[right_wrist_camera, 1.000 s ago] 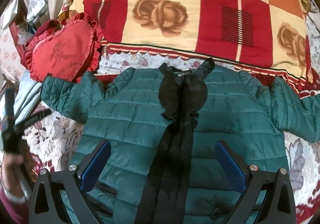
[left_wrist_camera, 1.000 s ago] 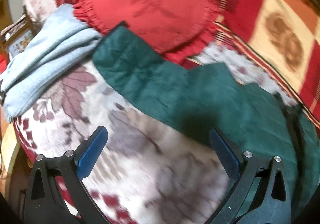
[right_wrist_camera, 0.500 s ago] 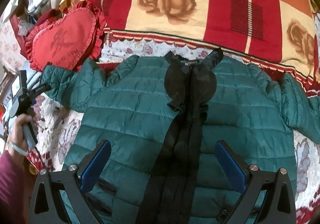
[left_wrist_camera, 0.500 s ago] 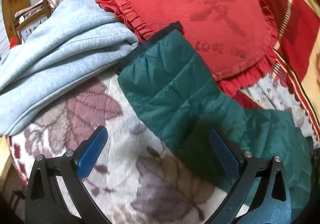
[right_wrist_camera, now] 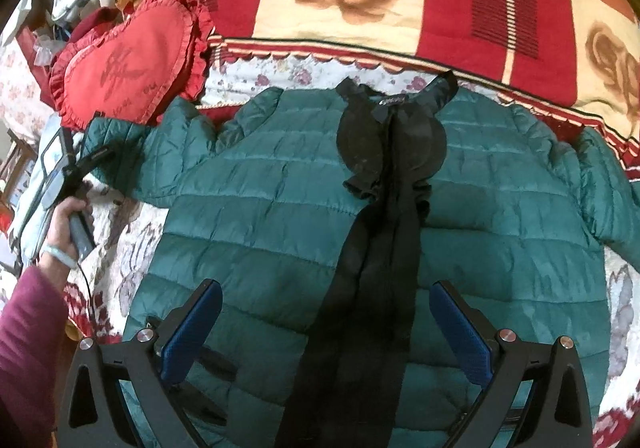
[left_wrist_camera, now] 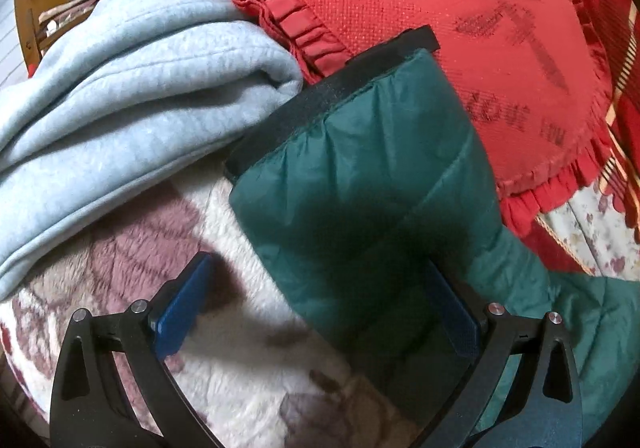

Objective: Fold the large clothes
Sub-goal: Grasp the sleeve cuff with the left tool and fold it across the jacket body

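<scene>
Left wrist view, left to right: pale blue fleece (left_wrist_camera: 132, 99), folded, lying on the floral blanket (left_wrist_camera: 248, 376). Left gripper (left_wrist_camera: 320, 312), jaws wide, nothing between them; left pad over bare blanket, right pad over the sleeve. Green quilted sleeve (left_wrist_camera: 372, 187) with black cuff (left_wrist_camera: 320, 99); the cuff end rests against the fleece and overlaps the lower edge of the red heart cushion (left_wrist_camera: 440, 7).

Right wrist view, left to right: left hand (right_wrist_camera: 66, 215) in a maroon sleeve, holding the left gripper (right_wrist_camera: 86, 161) with its fingers at the jacket's cuff end. Heart cushion (right_wrist_camera: 124, 67) behind that sleeve. Green jacket (right_wrist_camera: 260, 215) spread flat, front up, on the blanket, collar away from the camera, both sleeves spread outward. Black placket and collar trim (right_wrist_camera: 384, 207) runs down the centre. Right gripper (right_wrist_camera: 326, 332), jaws wide, holding nothing, hovering over the jacket's lower front, one pad either side of the placket. Red-and-cream rose quilt (right_wrist_camera: 460, 7) beyond the collar, across the back.
</scene>
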`<move>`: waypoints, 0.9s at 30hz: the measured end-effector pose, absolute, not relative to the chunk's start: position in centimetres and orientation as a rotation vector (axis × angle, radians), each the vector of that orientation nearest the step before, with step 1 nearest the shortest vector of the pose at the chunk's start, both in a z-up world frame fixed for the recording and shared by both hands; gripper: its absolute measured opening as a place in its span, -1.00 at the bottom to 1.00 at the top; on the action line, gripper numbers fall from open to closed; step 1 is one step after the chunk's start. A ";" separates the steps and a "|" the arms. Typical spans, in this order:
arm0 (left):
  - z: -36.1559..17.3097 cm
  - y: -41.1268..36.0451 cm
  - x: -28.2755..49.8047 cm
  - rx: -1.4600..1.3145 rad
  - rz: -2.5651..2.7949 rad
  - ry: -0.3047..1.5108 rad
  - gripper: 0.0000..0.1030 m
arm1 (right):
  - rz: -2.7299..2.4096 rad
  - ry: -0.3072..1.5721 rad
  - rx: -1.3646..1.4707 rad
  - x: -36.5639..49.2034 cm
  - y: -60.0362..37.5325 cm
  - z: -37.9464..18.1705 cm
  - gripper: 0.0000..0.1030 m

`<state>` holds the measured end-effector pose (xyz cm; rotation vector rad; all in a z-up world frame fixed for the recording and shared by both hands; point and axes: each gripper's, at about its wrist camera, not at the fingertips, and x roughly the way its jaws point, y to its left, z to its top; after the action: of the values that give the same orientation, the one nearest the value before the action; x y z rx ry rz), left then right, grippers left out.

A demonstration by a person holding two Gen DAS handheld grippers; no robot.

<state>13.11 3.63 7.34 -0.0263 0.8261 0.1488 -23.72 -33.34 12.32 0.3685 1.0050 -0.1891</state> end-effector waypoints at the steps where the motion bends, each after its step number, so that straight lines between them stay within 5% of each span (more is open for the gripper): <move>1: 7.4 3.4 13.3 -0.021 0.138 0.816 0.96 | -0.186 1.012 0.368 -23.6 -33.2 12.2 0.99; 9: 7.7 2.7 14.7 -0.117 -0.012 0.862 -0.67 | -0.183 1.022 0.393 -23.6 -33.3 11.8 0.99; 27: 20.3 -4.9 0.0 -0.151 -0.424 0.805 -0.77 | -0.202 0.929 0.426 -28.8 -34.0 15.0 0.99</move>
<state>0.04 -4.92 20.28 -0.1512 0.8048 -0.4243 -28.80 -34.04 14.99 0.4258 0.9287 -0.2017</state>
